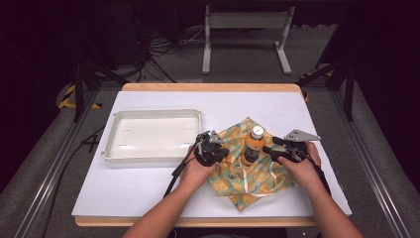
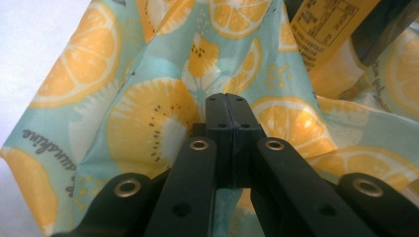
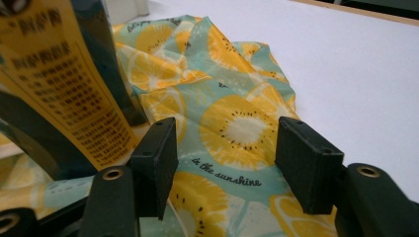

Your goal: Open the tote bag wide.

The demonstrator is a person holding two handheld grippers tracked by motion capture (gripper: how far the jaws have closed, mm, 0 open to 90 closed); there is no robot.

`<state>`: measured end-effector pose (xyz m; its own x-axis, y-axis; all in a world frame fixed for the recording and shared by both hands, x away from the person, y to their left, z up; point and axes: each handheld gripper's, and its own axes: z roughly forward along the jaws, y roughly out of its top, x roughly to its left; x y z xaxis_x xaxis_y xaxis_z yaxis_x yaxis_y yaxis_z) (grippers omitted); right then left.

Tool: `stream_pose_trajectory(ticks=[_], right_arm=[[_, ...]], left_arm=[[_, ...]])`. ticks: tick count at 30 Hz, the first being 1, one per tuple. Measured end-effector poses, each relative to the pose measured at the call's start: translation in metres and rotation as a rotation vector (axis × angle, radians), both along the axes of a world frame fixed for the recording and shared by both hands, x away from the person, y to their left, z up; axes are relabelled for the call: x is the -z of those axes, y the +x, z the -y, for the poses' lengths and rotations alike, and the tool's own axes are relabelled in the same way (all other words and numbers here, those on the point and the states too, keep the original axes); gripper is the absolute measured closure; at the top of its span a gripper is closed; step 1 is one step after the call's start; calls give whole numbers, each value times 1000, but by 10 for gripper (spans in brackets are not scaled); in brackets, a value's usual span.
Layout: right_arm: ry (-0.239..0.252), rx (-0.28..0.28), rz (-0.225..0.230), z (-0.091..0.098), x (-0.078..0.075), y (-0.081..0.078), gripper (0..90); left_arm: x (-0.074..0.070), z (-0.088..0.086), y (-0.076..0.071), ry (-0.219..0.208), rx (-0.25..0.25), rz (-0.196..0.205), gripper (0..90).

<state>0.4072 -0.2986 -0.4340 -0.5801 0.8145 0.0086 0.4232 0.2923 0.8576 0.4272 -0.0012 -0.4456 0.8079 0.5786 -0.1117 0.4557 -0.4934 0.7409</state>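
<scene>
A bottle of orange drink [image 1: 254, 144] with a white cap stands upright on a teal cloth [image 1: 247, 179] printed with citrus slices, right of the table's middle. My left gripper [image 1: 219, 151] is at the cloth's left edge; in the left gripper view its jaws meet on a raised fold of the cloth [image 2: 148, 74], with the bottle's yellow label [image 2: 331, 29] beyond at the upper right. My right gripper [image 1: 271, 150] is just right of the bottle. It stands open [image 3: 225, 148] over the cloth [image 3: 237, 123], its pads touching nothing, and the bottle [image 3: 64, 98] is close on its left.
A shallow white tray [image 1: 158, 112] sits left of the cloth, near my left gripper. A white sheet [image 1: 148, 188] covers the wooden table. Metal frame rails run along both sides on the floor.
</scene>
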Motion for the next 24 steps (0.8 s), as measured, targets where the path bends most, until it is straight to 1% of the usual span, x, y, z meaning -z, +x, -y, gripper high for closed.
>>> stream_pose_trajectory(ticks=[3,5,7,10,12,13,14,17,18,21,24], right_arm=[[-13,4,-8,1,3,0,417],[-31,1,-27,1,7,0,415],[-53,-3,-45,1,9,1,410],[-67,1,-46,1,9,0,405],[-79,-3,-77,1,10,1,396],[-81,-2,-84,1,10,1,385],[-82,-3,-95,1,10,1,376],[-91,0,-111,1,11,2,354],[-89,2,-117,1,11,2,350],[-90,1,-121,1,11,3,346],[-88,2,-122,1,11,3,339]], left_arm=[[1,0,-1,4,0,-1,891],[2,1,0,11,5,8,885],[2,1,-1,8,1,1,880],[2,1,-1,16,-10,2,864],[1,1,-1,23,-17,4,854],[2,0,-1,24,-15,5,849],[2,0,-1,25,-18,-1,846],[2,0,-1,25,-21,-6,833],[1,-1,-2,28,-18,-1,823],[-3,-2,-4,7,-16,2,781],[-8,-5,-4,-44,-17,-3,715]])
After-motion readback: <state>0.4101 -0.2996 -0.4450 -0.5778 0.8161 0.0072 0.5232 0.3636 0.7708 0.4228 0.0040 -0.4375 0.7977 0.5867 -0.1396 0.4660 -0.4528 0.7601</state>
